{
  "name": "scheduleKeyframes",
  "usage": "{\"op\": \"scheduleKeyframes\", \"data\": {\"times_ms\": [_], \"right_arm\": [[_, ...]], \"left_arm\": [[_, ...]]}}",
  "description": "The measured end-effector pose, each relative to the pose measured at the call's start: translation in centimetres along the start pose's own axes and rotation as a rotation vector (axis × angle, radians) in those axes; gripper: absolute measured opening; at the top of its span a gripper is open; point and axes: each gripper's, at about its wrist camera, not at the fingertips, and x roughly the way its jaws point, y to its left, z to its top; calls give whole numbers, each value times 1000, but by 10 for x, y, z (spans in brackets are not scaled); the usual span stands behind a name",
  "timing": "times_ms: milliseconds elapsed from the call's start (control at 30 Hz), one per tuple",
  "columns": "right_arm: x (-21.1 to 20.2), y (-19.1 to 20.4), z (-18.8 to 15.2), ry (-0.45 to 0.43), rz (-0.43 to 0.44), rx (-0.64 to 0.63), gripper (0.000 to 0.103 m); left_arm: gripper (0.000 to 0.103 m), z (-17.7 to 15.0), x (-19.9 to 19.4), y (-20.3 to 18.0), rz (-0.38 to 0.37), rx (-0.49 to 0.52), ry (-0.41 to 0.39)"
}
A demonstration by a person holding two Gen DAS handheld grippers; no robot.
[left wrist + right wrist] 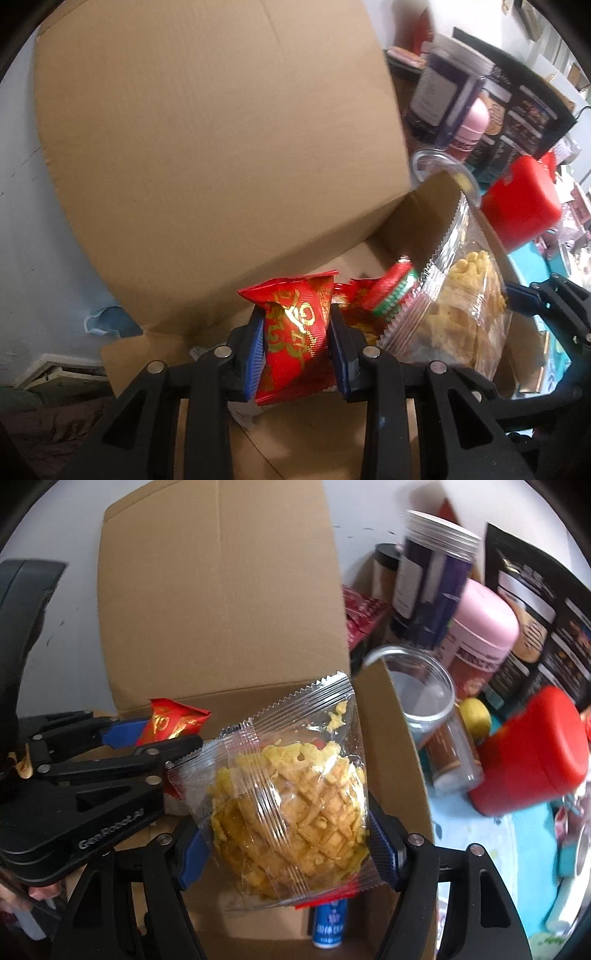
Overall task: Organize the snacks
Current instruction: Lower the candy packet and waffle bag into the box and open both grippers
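A teal tabletop [480, 834] carries the cardboard box [391, 738], red canister [532, 753] and clear jar [424, 694].

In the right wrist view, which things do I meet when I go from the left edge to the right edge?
Left tongs with red packet → clear bag of yellow pastry in right tongs → empty clear jar → red container.
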Motion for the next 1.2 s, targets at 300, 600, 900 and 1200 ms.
{"op": "scheduleKeyframes", "data": {"times_ms": [300, 600, 900, 1200], "right_arm": [[18, 8, 0, 33, 1, -23, 75], [20, 10, -6, 65, -30, -34, 87], [4, 12, -10, 57, -25, -29, 87], [-45, 24, -10, -11, -40, -38, 87]], "left_arm": [[31, -4, 9, 7, 25, 2, 17], [36, -15, 17, 9, 44, -17, 79], [63, -16, -6, 16, 70, -29, 47], [63, -17, -52, 15, 52, -36, -10]]}}
